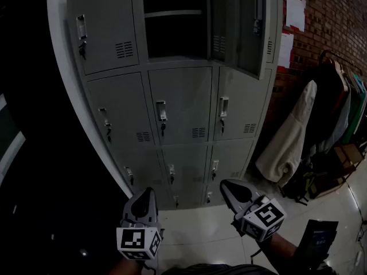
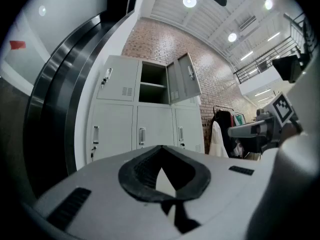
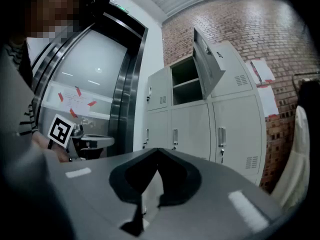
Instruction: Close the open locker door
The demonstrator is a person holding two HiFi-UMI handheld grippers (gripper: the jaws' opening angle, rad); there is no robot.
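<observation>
A grey locker bank [image 1: 183, 107] stands ahead, three columns wide. Its top middle compartment [image 1: 172, 22] is open and dark inside, with one shelf. The open locker door [image 1: 238, 27] is swung out to the right, across the top right locker. Low in the head view, both grippers are held well short of the lockers, above the floor. My left gripper [image 1: 146, 195] is shut and holds nothing. My right gripper [image 1: 228, 187] is shut and empty too. The open door [image 2: 182, 79] shows far off in the left gripper view, and the open door [image 3: 205, 64] in the right gripper view.
A brick wall [image 1: 332, 22] with white papers [image 1: 295, 10] runs to the right of the lockers. A white coat [image 1: 292, 136] and dark clothes hang on a rack [image 1: 338, 102] there. A dark curved metal-framed panel [image 2: 55, 99] stands left of the lockers. The floor [image 1: 200, 234] is glossy pale tile.
</observation>
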